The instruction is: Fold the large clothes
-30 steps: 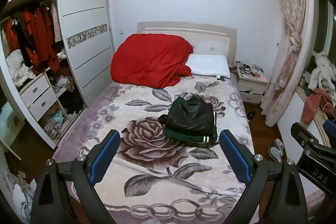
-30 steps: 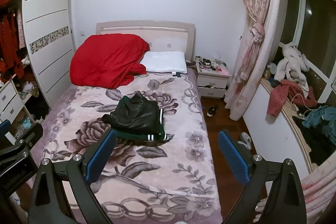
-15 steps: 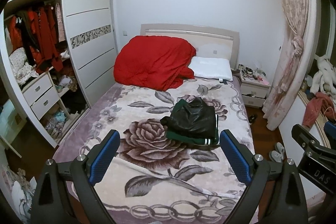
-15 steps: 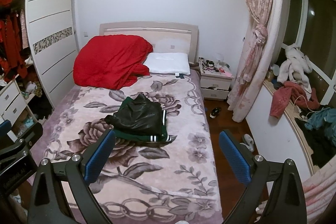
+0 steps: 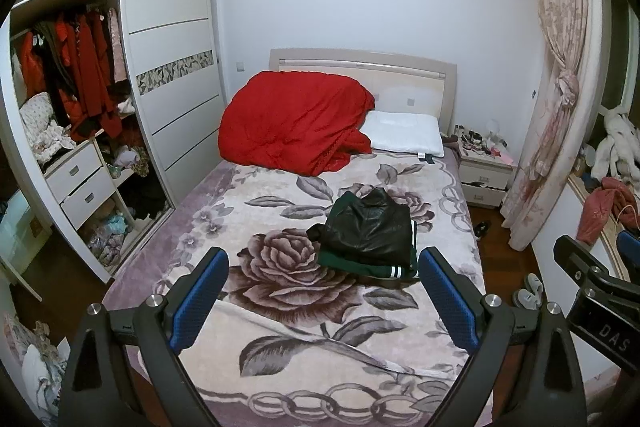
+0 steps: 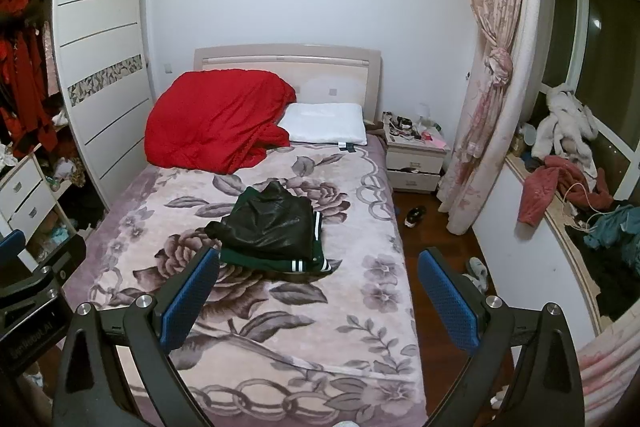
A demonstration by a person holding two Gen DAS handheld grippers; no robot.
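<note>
**Both grippers hanging wide open over the bed**

I am holding the left gripper (image 5: pixel 323 293) and right gripper (image 6: pixel 318 297) spread wide, gripping nothing. Just beyond their fingertips, the folded jacket (image 5: pixel 370 233) (image 6: pixel 272 227) is lying on the floral blanket (image 5: pixel 280 311): glossy black on top, green beneath, white-striped hem showing. "DAS" is reading on the right gripper's body. Farther ahead, a red quilt (image 5: pixel 294 123) is slumping against the headboard.

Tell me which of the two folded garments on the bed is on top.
The shiny black jacket is on top. Beneath it lies the dark green garment, set apart by white stripes at its edge. The stack sits mid-bed on the floral blanket.
</note>
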